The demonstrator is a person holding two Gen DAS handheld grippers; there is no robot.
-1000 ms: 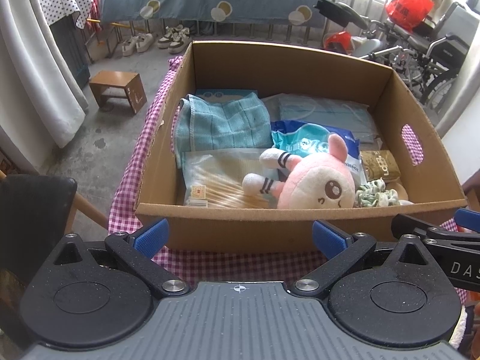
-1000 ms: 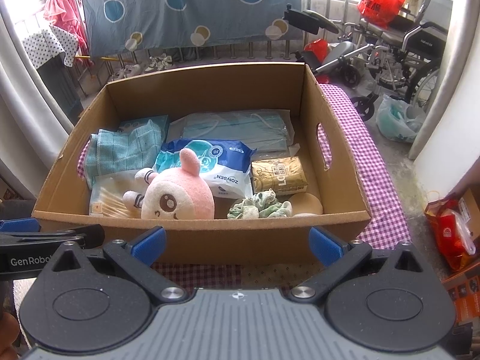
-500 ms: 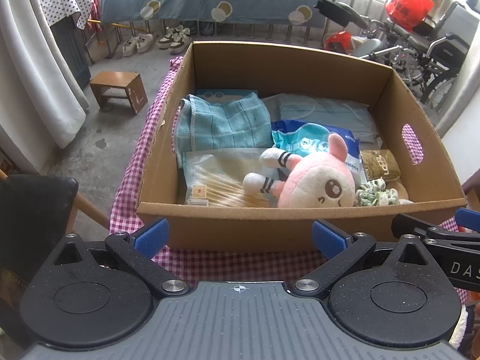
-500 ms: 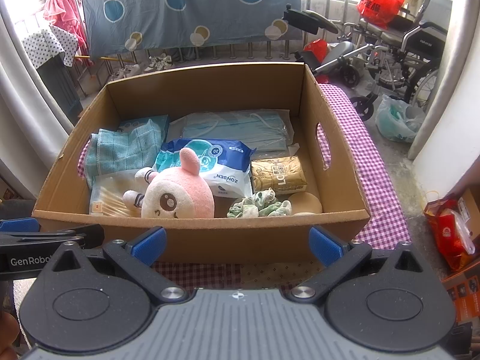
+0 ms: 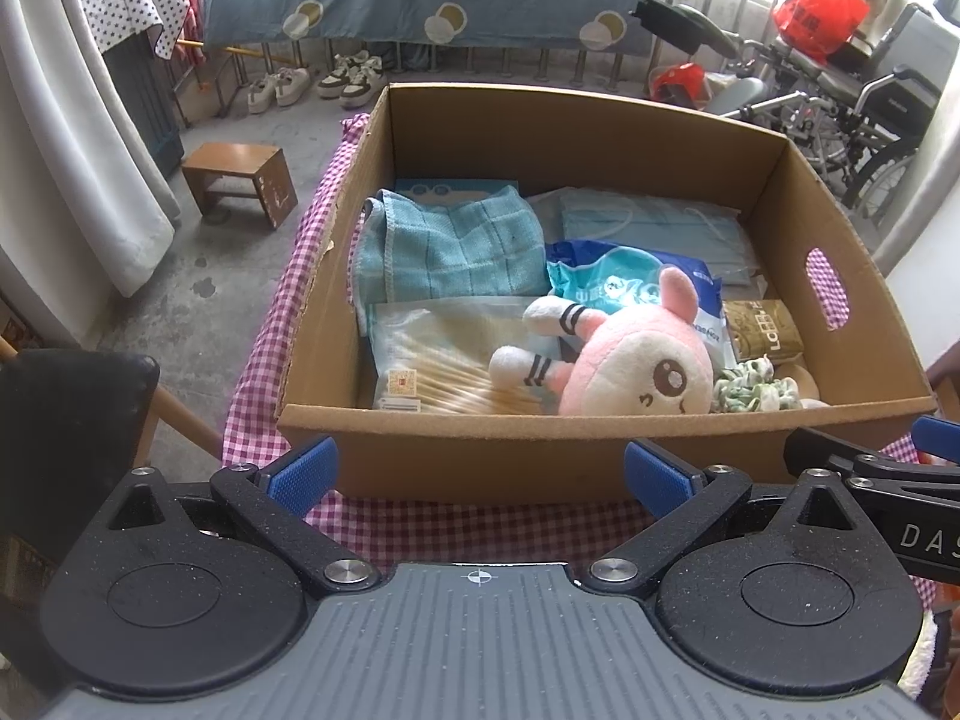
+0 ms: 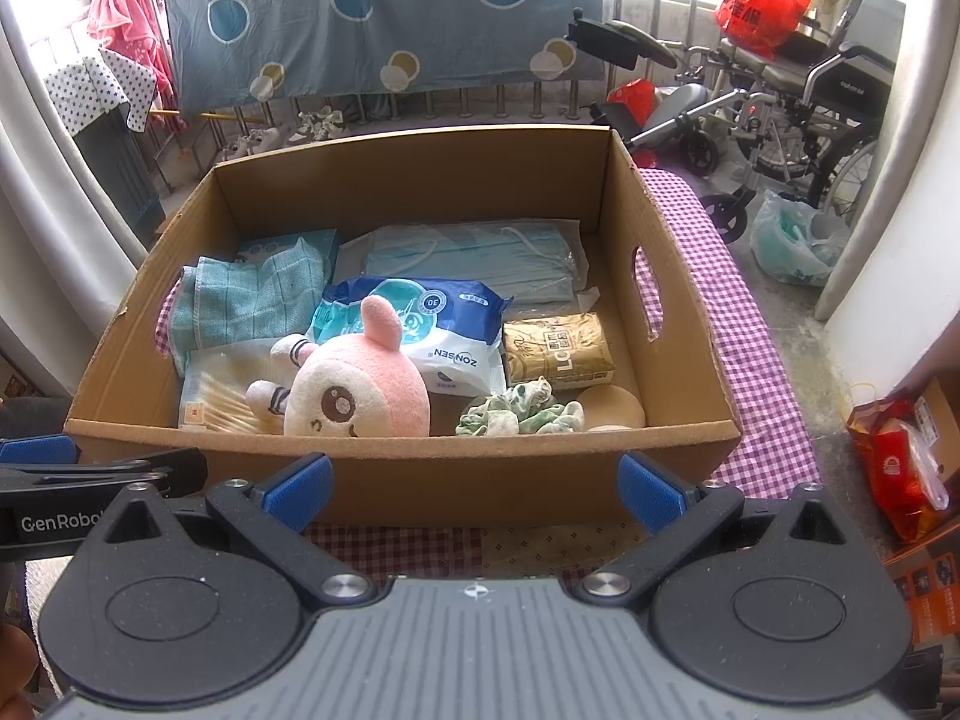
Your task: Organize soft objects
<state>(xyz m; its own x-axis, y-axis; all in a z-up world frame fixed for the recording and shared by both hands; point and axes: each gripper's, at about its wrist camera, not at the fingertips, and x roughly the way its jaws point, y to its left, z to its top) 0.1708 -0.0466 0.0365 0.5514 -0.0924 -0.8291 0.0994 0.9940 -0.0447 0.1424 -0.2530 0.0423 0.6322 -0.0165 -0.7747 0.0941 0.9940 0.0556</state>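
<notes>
Left wrist view, item one: pink-and-cream round plush toy [image 5: 636, 369] lying in the brown cardboard box [image 5: 600, 450] near its front wall, light and squashy I judge, best pinched at an ear; left tool [image 5: 477, 474] and right tool [image 6: 474, 483] released, empty.
</notes>
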